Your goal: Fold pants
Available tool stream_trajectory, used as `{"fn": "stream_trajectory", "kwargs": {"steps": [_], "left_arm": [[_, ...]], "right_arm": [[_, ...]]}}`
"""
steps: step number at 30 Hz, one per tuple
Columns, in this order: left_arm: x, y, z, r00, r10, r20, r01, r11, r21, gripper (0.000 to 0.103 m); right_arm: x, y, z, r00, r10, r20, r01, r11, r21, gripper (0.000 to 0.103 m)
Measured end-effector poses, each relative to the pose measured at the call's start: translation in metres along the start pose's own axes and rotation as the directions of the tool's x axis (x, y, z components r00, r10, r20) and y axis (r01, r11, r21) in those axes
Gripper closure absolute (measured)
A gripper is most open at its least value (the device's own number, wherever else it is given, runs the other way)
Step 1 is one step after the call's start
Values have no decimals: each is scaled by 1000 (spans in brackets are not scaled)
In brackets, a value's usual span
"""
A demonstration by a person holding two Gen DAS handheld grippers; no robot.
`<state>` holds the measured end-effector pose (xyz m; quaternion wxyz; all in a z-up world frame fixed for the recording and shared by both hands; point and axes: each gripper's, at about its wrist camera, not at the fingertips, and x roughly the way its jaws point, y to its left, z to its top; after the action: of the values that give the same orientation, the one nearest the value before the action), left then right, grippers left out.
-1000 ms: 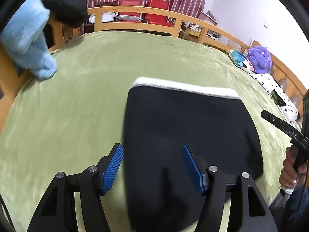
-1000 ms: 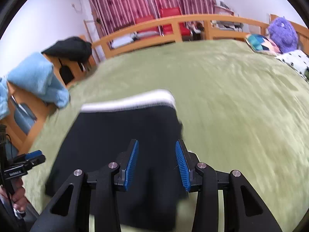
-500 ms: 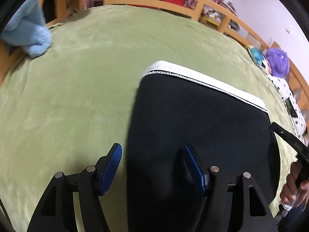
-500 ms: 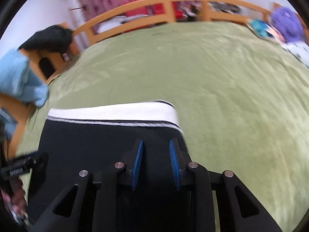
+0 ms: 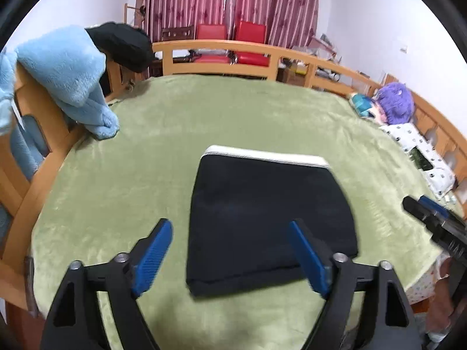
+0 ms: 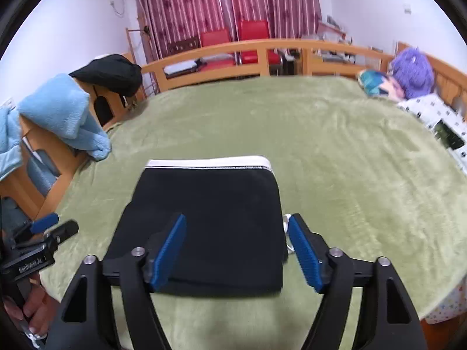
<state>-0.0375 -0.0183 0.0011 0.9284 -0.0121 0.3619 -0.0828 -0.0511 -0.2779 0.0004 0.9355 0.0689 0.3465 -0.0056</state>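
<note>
Since half a second ago both of my tools have pulled up and back from the cloth, and the right jaws, then nearly closed over the fabric, have spread wide again.

From the left wrist view, the left gripper hangs above the near part of the bed with its jaws wide apart and nothing between them; the blue pads straddle the near left corner of the pants without touching. The pants lie as a compact black rectangle on the green bedspread, white waistband at the far edge, folded edge nearest me. A light blue blanket drapes the wooden rail on the left (well apart from the work).

From the right wrist view, the right gripper is likewise spread wide and holding nothing, hovering over the near right part of the pants. A sliver of white peeks out at the right edge of the bundle, just beside my right pad; I cannot tell what it is.

I judge the fold itself is laid down and I am at the release-and-check step. Next I would either tuck that white bit under and smooth the top, or simply lift away; any further fold needs both jaws closing on the near edge together.
</note>
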Motion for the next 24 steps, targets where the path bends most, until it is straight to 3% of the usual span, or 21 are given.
{"fn": "stream_trajectory", "kwargs": {"steps": [3, 6, 12, 24], "left_arm": [[-25, -12, -3, 996, 57, 71, -61, 996, 58, 0], [-32, -19, -7, 992, 101, 79, -106, 992, 72, 0], [-36, -25, -14, 996, 66, 62, -68, 997, 34, 0], [-39, -27, -19, 997, 56, 61, -58, 998, 22, 0]], "right_arm": [[-28, -3, -9, 999, 28, 44, -28, 1000, -8, 24], [-36, -11, -23, 997, 5, 80, -4, 1000, -18, 7], [-50, -10, -27, 992, -18, 128, 24, 998, -50, 3], [-41, -22, -29, 996, -18, 87, 20, 1000, -23, 2]]}}
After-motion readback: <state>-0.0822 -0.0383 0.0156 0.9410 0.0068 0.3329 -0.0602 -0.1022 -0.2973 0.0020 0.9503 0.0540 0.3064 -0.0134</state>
